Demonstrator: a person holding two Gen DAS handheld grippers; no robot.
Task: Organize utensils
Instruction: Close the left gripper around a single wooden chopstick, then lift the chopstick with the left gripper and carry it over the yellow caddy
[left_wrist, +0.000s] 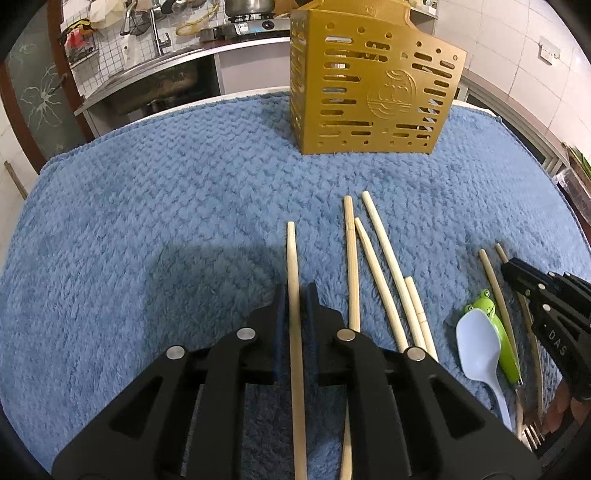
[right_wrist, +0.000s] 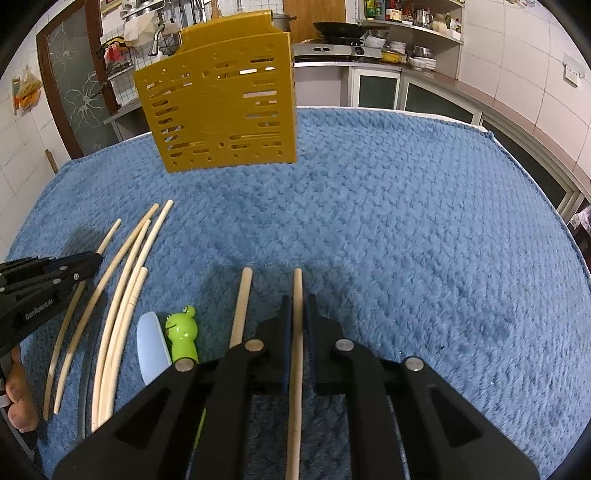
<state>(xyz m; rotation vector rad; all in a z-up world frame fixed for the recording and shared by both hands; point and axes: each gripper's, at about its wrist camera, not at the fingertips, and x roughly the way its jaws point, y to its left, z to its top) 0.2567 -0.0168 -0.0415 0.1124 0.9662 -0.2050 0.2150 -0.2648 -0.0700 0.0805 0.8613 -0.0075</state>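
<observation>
The left gripper (left_wrist: 294, 295) pinches a chopstick (left_wrist: 293, 258) low in the frame; the right gripper (right_wrist: 298, 301) pinches another chopstick (right_wrist: 297, 291). The gold holder (left_wrist: 369, 85) stands upper center.

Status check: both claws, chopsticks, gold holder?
Left claw shut on a chopstick. Right claw shut on another chopstick. Gold holder upright ahead, path clear.
</observation>
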